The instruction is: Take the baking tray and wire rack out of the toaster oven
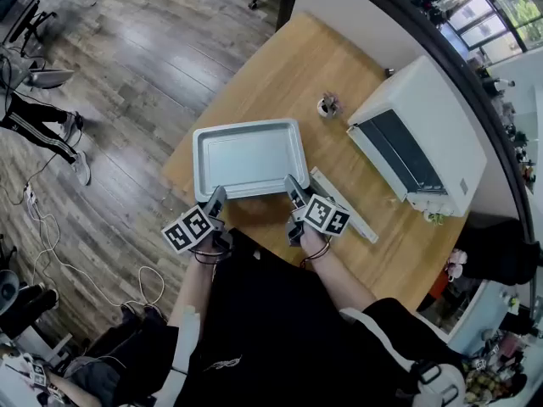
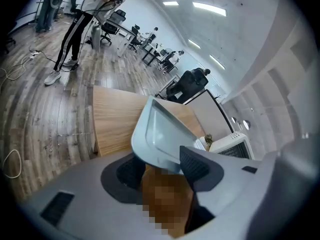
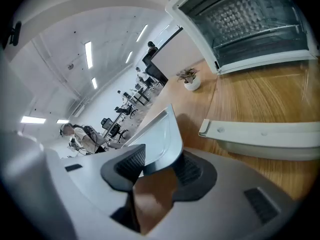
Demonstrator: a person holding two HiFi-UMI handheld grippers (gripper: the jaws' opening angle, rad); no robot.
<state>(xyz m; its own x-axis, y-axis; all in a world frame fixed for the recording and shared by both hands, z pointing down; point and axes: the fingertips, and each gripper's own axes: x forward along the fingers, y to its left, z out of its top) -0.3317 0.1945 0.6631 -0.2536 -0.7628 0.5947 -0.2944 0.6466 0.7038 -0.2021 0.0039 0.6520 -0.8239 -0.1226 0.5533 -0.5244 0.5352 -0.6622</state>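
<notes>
Clamps the near rim of the baking tray at both corners: left hand-held gripper closed on one, right hand-held gripper on the other. Holds it over the tabletop, apart from the toaster oven at the right

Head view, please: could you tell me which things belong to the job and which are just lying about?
Job: baking tray, toaster oven, left gripper, right gripper.
Lying about: small potted plant, long white strip.
</notes>
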